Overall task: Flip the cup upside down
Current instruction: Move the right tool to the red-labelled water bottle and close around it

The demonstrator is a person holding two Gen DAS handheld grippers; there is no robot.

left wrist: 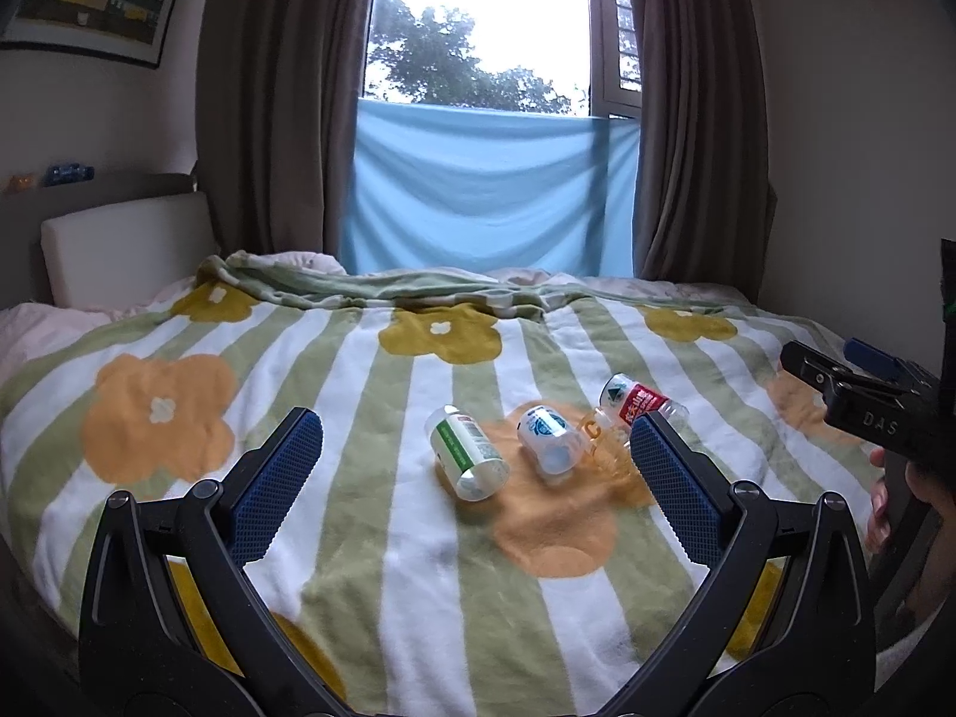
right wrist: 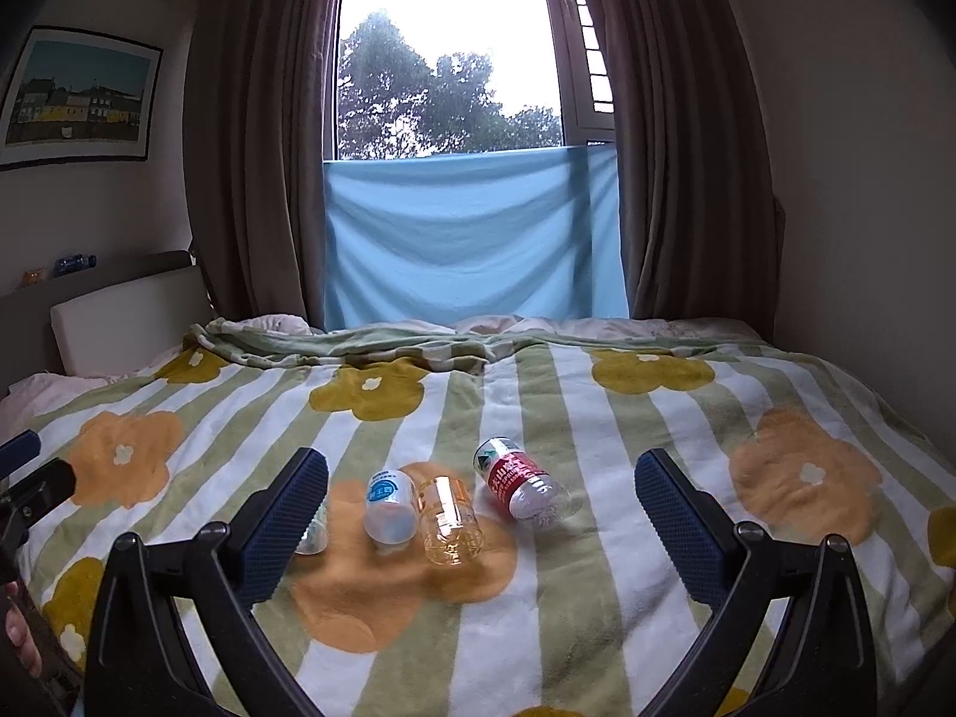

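Note:
A clear cup lies on its side on the striped flower blanket, its mouth toward me. In the left wrist view the cup is partly hidden behind one blue finger pad. My right gripper hovers open above the blanket, short of the cup, with nothing between its fingers. My left gripper is also open and empty, held back from the row of containers. The right gripper's body shows at the right edge of the left wrist view.
Beside the cup lie a blue-label bottle, a red-label bottle and a green-label container, all on their sides. A hand holds the right gripper. Behind the bed are curtains, a blue cloth and a headboard.

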